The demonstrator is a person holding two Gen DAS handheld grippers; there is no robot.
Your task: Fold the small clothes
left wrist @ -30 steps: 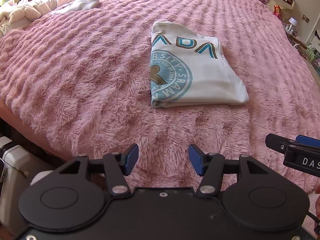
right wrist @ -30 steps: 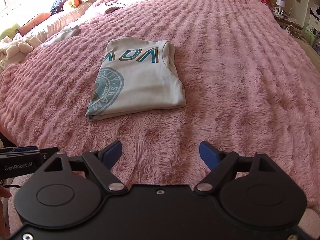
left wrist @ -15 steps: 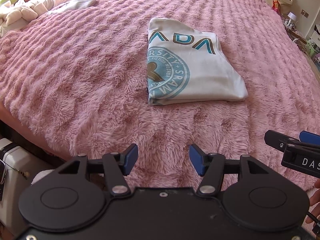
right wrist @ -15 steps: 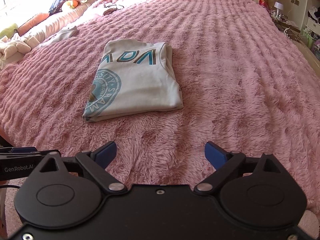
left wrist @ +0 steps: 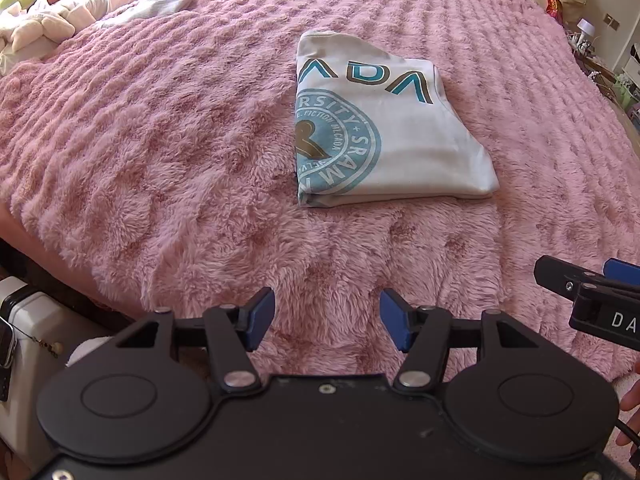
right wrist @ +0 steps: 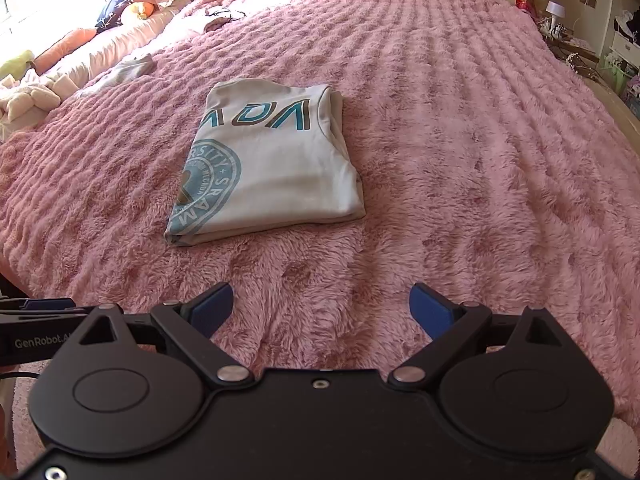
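A white T-shirt with teal and brown print (left wrist: pixel 392 136) lies folded into a rectangle on the fluffy pink bedspread (left wrist: pixel 160 128). It also shows in the right wrist view (right wrist: pixel 268 168). My left gripper (left wrist: pixel 327 320) is open and empty, held above the bed's near edge, well short of the shirt. My right gripper (right wrist: pixel 320 308) is open and empty, also near the bed's front edge. The right gripper's body shows at the right of the left wrist view (left wrist: pixel 592 300).
Loose clothes and soft toys (right wrist: pixel 28 96) lie at the far left of the bed. A grey garment (left wrist: pixel 160 2) lies beyond the shirt on the left. A white case (left wrist: pixel 24 320) stands by the bed's near left. A cluttered shelf and nightstand (right wrist: pixel 580 32) are at the right.
Both grippers have drawn back slightly and tilted; the right gripper's jaws have opened a little wider. The folded shirt has not moved.
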